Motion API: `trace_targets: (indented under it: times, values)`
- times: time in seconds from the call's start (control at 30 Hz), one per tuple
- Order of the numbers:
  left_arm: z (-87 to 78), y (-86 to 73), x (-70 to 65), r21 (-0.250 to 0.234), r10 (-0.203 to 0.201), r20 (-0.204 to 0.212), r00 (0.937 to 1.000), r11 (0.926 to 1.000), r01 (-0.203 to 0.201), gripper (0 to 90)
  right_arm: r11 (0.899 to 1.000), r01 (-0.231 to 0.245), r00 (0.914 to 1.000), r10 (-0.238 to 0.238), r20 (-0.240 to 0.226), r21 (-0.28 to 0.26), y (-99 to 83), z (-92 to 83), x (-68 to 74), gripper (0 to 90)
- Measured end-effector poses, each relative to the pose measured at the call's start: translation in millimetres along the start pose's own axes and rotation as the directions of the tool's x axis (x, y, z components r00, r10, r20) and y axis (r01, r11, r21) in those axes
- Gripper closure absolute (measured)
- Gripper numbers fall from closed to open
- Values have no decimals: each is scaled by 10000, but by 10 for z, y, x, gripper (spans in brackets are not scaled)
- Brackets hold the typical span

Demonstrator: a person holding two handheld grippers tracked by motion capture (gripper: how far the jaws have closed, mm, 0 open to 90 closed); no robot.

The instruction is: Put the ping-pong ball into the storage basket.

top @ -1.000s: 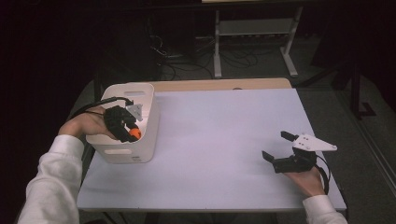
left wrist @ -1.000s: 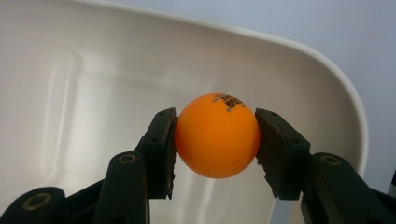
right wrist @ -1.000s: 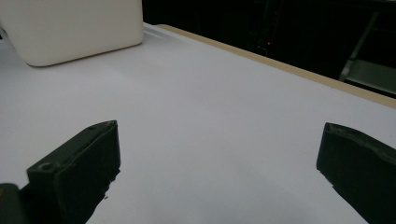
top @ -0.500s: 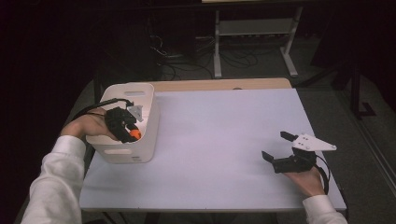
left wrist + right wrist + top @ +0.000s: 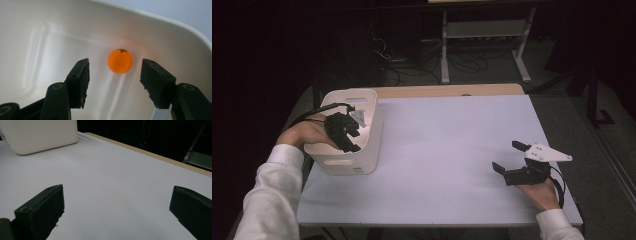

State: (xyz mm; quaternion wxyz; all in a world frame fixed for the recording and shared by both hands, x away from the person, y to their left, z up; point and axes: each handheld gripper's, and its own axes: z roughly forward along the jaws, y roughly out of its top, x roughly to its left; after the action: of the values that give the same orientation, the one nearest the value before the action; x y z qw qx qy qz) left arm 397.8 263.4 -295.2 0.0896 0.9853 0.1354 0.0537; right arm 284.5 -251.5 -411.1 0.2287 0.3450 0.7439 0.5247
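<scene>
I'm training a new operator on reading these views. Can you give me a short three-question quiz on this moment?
1. True or false: the orange ball is clamped between the left gripper's jaws.
2. What does the white bin hold? A) an orange ball B) a spoon C) a cup
3. Fill in: the right gripper is over the ____ with its jaws ____.

Key: 1 false, the open jaws don't touch it. 2 A. 3 table; open.

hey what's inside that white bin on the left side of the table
An orange ball lies inside the white bin, between the open jaws of the left hand-held gripper. That gripper hides part of the bin's floor.
</scene>
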Motion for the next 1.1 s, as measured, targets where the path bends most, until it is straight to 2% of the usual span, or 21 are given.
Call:
trace_targets:
  times: [0.2, 0.37, 0.63, 0.77, 1.0, 1.1]
  values:
    - [-60, 4, 23, -218, -326, 96, 9994, 9992, 329, 334, 10000, 9, 10000, -9, -11, -18, 1, -1, -2, 0]
    - [-113, 6, 37, -323, -588, -84, 9982, 9978, 585, 295, 10000, -11, 10000, 11, -76, 7, -1, 10, 5, 0]
    - [-184, -3, 69, -412, -1080, -90, 9941, 9933, 1076, 212, 9999, -77, 9999, 78, -143, 80, -5, 16, 9, 0]
    - [-224, 7, 64, -405, -1004, -272, 9946, 9942, 993, 161, 10000, -5, 9999, 6, -162, 95, -2, 20, 14, 0]
    - [-287, 9, 72, -569, -1274, -469, 9907, 9906, 1247, 132, 9998, -69, 9997, 72, -214, 162, -9, 8, 13, 0]
    - [-320, 11, 77, -801, -1459, -457, 9882, 9866, 1419, 109, 9998, -73, 9998, 76, -180, 166, -10, 0, 14, 0]
